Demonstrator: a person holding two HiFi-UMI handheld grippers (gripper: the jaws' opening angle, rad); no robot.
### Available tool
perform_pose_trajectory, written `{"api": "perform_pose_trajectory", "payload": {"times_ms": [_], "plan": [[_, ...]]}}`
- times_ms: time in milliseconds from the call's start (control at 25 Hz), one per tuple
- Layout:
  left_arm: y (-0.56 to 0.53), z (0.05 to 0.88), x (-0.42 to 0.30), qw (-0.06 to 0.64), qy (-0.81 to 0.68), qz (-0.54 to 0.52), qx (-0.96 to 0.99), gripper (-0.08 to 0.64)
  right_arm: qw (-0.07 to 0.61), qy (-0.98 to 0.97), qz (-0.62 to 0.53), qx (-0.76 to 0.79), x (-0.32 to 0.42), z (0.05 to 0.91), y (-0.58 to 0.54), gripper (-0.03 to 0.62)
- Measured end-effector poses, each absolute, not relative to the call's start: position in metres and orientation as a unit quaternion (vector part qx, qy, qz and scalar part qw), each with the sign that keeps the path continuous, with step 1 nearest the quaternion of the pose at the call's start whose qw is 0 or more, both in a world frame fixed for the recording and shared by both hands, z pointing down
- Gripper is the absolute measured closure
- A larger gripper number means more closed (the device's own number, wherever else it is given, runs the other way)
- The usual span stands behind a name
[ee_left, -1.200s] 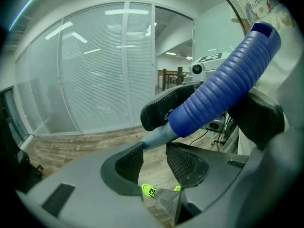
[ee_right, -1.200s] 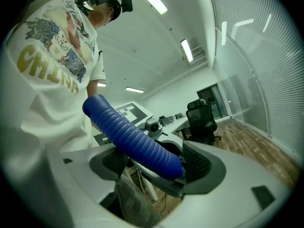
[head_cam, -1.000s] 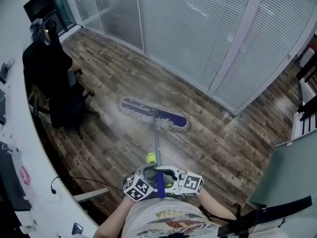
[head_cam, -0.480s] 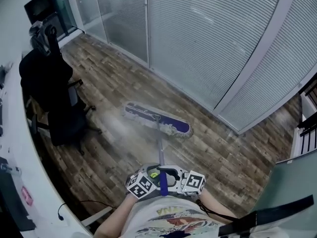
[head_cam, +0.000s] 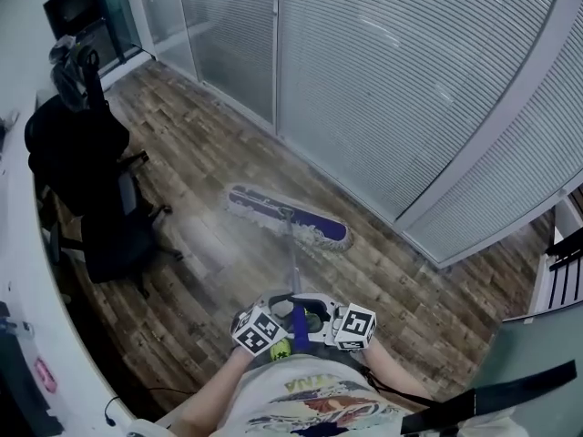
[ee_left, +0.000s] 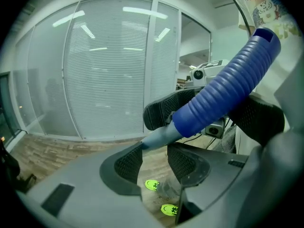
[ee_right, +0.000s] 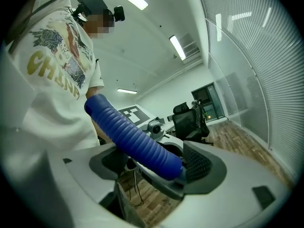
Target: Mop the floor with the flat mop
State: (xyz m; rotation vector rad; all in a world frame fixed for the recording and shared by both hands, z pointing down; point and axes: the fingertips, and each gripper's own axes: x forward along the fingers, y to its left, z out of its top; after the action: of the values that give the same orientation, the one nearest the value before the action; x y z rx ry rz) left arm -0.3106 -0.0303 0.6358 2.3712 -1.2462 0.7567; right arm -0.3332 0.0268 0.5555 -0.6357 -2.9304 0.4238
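The flat mop head [head_cam: 287, 218], purple with a grey fringe, lies flat on the wood floor. Its thin pole [head_cam: 293, 262] runs back to a ribbed blue grip [head_cam: 299, 324] at my waist. My left gripper [head_cam: 281, 319] is shut on the handle: in the left gripper view the grey pole end [ee_left: 154, 137] passes down between the pads of the left gripper [ee_left: 154, 161], with the blue grip [ee_left: 223, 91] above. My right gripper [head_cam: 319, 320] is shut on the grip from the other side, and in the right gripper view the right gripper [ee_right: 153, 163] clamps the blue grip [ee_right: 135, 137].
A glass partition with blinds [head_cam: 383, 80] runs diagonally beyond the mop. A black office chair [head_cam: 96, 189] with a bag on top stands at the left beside a white desk [head_cam: 18, 271]. My green shoe [head_cam: 282, 347] shows below the grippers. A dark panel [head_cam: 537, 335] stands at the right.
Both grippers and the mop have travelled together across the floor along the glass wall, so the partition's post has slid toward the right edge. Both grips are unchanged.
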Motion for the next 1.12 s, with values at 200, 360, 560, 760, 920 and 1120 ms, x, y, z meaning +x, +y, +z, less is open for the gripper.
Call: {"api": "perform_pose_trajectory", "payload": {"times_ms": [200,360,560,760,920,1120], "plan": [[-0.093,0.626,-0.326,0.187,-0.446,0.268,0.833,0.417,0.066,-0.961,0.148,-0.225,-0.348,0.545,-0.036,0.27],[-0.124,0.609,-0.334,0.197,-0.454,0.259,0.83,0.417,0.055,-0.96,0.148,-0.23,-0.356,0.53,-0.068,0.27],[-0.127,0.61,-0.347,0.205,-0.47,0.255,0.82,0.417,0.056,-0.96,0.143,-0.232,-0.365,0.525,-0.075,0.27],[-0.121,0.606,-0.349,0.202,-0.463,0.258,0.823,0.417,0.062,-0.96,0.148,-0.229,-0.37,0.527,-0.066,0.27],[-0.114,0.608,-0.354,0.197,-0.467,0.253,0.824,0.417,0.075,-0.96,0.141,-0.229,-0.375,0.531,-0.059,0.27],[-0.098,0.616,-0.353,0.186,-0.458,0.263,0.828,0.417,0.082,-0.963,0.14,-0.214,-0.374,0.539,-0.042,0.27]]}}
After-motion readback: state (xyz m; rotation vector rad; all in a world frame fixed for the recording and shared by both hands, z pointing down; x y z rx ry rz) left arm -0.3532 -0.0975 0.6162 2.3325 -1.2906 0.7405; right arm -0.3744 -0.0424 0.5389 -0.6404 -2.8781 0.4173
